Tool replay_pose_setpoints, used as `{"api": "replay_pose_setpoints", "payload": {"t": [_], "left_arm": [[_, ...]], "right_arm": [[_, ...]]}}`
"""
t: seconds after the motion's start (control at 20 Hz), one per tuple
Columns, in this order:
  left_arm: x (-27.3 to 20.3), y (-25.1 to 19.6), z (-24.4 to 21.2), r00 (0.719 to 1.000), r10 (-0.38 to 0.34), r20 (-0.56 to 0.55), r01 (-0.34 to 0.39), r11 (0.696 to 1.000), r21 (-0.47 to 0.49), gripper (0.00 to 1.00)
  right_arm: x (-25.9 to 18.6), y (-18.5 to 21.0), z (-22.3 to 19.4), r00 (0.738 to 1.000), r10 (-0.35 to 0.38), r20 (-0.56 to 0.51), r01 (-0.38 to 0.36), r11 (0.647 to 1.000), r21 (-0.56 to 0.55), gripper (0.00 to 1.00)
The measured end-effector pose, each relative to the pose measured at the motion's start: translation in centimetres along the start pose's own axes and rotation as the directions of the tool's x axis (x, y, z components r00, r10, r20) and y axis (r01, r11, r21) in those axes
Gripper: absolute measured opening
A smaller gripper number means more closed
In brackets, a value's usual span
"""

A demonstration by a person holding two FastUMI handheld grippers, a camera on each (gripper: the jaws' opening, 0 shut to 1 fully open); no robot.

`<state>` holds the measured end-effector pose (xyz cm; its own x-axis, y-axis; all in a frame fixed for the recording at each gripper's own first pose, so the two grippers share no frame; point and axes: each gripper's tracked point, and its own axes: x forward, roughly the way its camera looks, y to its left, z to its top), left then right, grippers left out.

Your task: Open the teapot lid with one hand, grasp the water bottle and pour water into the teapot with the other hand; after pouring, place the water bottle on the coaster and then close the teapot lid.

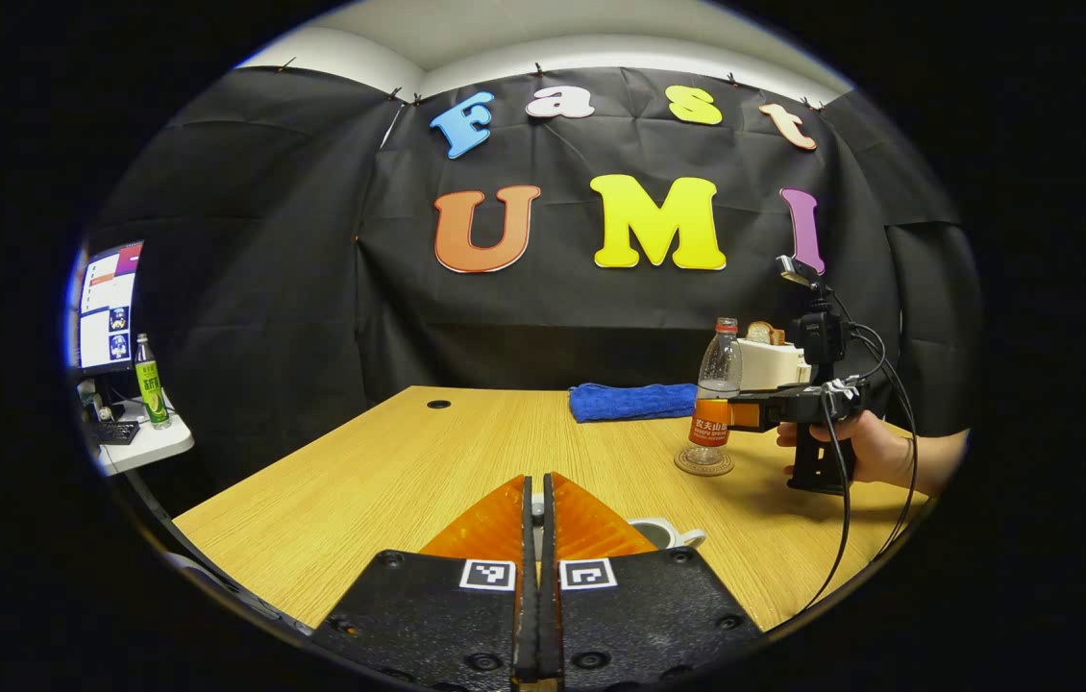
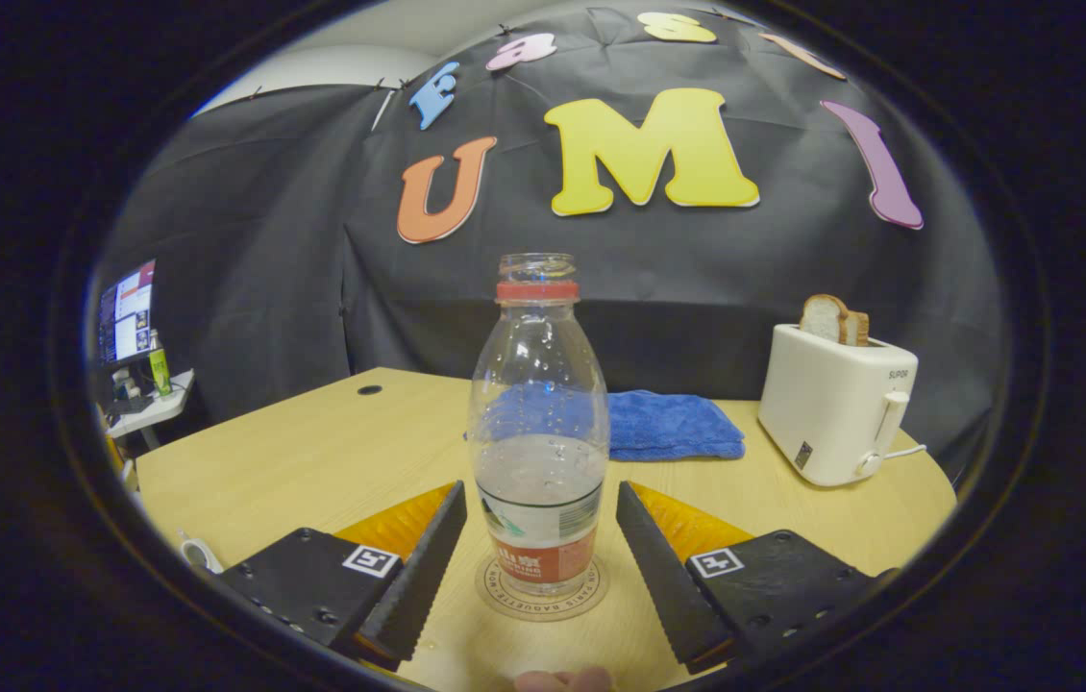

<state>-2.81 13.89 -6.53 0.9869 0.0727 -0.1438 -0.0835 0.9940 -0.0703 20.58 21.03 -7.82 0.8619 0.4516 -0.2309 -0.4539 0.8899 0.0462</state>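
The clear water bottle point(image 2: 536, 423), uncapped and partly full, stands upright on the round coaster point(image 2: 505, 598) on the wooden table. My right gripper point(image 2: 539, 490) is open, one finger on each side of the bottle with a gap on both sides. In the left gripper view the same bottle point(image 1: 718, 394) and coaster point(image 1: 704, 465) sit at the right, with the right gripper point(image 1: 718, 415) held by a hand point(image 1: 875, 447). My left gripper point(image 1: 536, 505) is shut; a pale sliver of the teapot lid shows between its tips. The white teapot point(image 1: 663, 531) peeks out just behind its right finger.
A white toaster point(image 2: 831, 404) with bread slices stands at the back right, and a blue cloth point(image 2: 668, 423) lies behind the bottle. A side table with a monitor and a green bottle point(image 1: 151, 384) is off the table's left edge. A cable hole point(image 1: 438, 404) marks the far left tabletop.
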Motion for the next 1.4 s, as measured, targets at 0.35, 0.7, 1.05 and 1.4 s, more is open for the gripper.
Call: {"api": "replay_pose_setpoints", "payload": {"t": [0.35,0.7,1.05,1.4], "left_arm": [[0.5,-2.8,0.7,0.998,-0.059,0.020,0.059,0.998,-0.013,0.03],[2.1,-6.2,-1.5,0.991,-0.135,-0.024,0.134,0.990,-0.041,0.03],[2.9,-6.9,-2.4,0.990,-0.134,-0.045,0.132,0.990,-0.049,0.03],[3.5,-7.2,-4.0,0.988,-0.130,-0.078,0.125,0.990,-0.064,0.03]], "right_arm": [[-5.8,-1.5,-1.3,1.000,-0.009,-0.016,0.009,1.000,0.024,0.94],[-15.8,-3.6,-1.1,0.987,-0.111,0.114,0.119,0.990,-0.069,0.94],[-22.0,-6.3,-1.5,0.959,-0.218,0.182,0.233,0.970,-0.063,0.93],[-23.8,-8.2,-2.9,0.949,-0.265,0.172,0.279,0.958,-0.062,0.94]]}}
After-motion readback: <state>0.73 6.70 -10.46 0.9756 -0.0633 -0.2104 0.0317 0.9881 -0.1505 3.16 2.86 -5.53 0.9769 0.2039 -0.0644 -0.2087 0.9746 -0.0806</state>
